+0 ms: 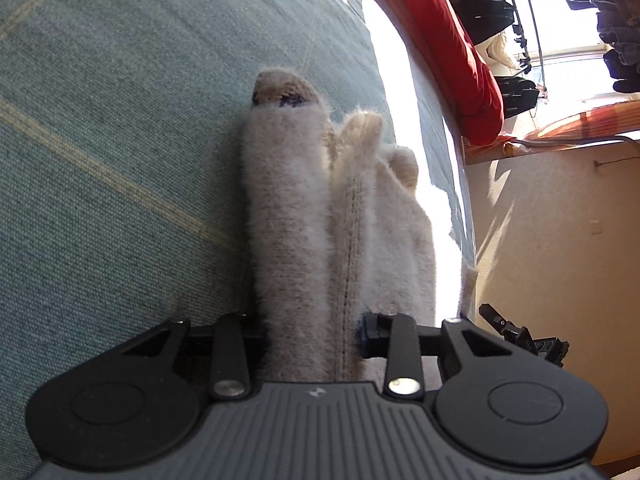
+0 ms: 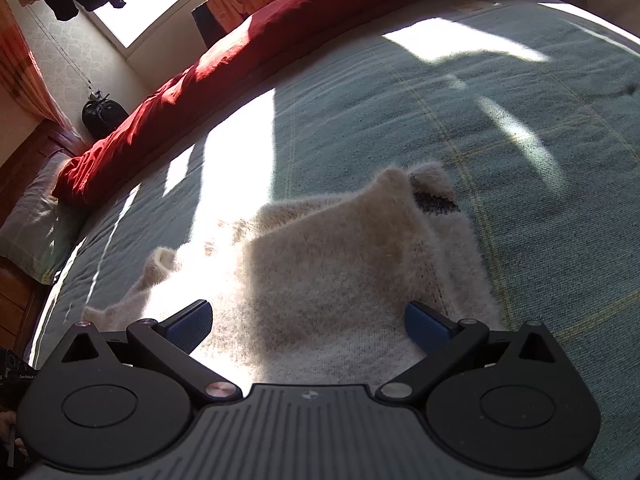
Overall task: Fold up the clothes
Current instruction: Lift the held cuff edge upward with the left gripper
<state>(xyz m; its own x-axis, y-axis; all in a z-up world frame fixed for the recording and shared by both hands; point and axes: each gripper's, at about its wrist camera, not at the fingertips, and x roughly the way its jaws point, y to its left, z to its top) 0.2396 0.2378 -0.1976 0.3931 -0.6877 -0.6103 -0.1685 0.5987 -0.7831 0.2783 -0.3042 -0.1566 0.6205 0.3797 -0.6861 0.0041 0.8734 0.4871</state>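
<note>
Fuzzy cream sweater (image 1: 304, 240) folds are pinched by the left gripper (image 1: 312, 336); the right gripper (image 2: 308, 324) is spread wide over it, empty, on the bed (image 2: 520, 140) beside a red duvet (image 2: 240, 60).

Bed surface and the items lying on it

We see a bed (image 2: 500, 128) covered with a blue-green woven spread crossed by thin pale yellow lines, partly in bright sun and partly in shadow. A fluffy cream sweater (image 2: 320, 264) lies directly on it, folded over itself, with a dark-banded cuff (image 2: 436, 200) at its far corner. A rumpled red duvet (image 2: 248, 48) lies along the far edge, well apart from the sweater.
</note>
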